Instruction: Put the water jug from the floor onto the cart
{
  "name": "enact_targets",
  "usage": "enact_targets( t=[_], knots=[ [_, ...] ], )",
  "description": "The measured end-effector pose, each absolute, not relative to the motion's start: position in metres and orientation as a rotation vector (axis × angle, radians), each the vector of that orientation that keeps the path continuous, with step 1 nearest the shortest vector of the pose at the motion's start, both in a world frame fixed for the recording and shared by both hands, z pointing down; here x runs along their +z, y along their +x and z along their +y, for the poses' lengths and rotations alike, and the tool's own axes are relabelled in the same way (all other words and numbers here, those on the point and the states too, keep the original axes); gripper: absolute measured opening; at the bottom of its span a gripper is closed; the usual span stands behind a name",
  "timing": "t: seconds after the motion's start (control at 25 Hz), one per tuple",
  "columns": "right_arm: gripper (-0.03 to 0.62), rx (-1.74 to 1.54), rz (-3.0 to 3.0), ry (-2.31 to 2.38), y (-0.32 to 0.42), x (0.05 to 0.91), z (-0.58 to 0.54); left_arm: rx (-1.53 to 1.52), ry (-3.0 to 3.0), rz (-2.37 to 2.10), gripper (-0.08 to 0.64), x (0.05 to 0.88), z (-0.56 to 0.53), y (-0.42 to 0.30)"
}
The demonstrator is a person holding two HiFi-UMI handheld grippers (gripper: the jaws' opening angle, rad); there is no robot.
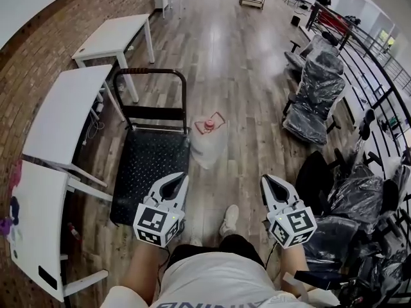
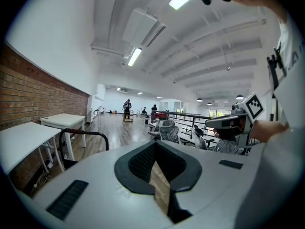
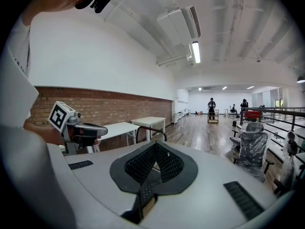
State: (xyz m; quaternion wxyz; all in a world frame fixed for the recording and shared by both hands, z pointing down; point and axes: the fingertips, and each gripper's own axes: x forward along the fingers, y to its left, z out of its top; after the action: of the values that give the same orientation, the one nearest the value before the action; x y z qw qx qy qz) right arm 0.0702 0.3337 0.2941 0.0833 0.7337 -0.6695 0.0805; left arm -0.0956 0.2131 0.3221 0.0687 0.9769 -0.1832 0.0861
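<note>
The water jug (image 1: 207, 145), translucent with a pink cap and handle, stands on the wooden floor just right of the cart. The cart (image 1: 149, 165) has a black studded deck and a black push handle (image 1: 151, 72) at its far end. My left gripper (image 1: 180, 179) hangs over the cart's near right corner, short of the jug, jaws shut and empty. My right gripper (image 1: 266, 180) is over bare floor to the jug's near right, also shut and empty. In the left gripper view the jaws (image 2: 155, 144) meet, with the cart handle (image 2: 88, 133) beyond. The right gripper view shows closed jaws (image 3: 156, 144).
White tables (image 1: 61, 111) line the brick wall (image 1: 38, 37) on the left. Plastic-wrapped office chairs (image 1: 314, 101) and a black railing (image 1: 372, 63) fill the right side. The person's shoe (image 1: 228, 220) is on the floor between the grippers. People stand far down the hall (image 3: 211, 109).
</note>
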Motion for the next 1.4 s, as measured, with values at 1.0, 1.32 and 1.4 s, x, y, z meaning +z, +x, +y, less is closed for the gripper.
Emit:
enact_targets(
  t=[1.0,1.32,1.4],
  knots=[
    [0.003,0.319,-2.294,2.013,0.280,0.318,0.159,0.346,2.842,-0.923,0.000,0.317,0.077,0.072],
    [0.003,0.335,-2.316,1.961,0.282,0.327,0.102,0.345,2.788,-0.960,0.000,0.331,0.025,0.070],
    [0.003,0.325,-2.298,1.963,0.286,0.324,0.088,0.322,2.789,-0.956,0.000,0.331,0.007,0.074]
  ],
)
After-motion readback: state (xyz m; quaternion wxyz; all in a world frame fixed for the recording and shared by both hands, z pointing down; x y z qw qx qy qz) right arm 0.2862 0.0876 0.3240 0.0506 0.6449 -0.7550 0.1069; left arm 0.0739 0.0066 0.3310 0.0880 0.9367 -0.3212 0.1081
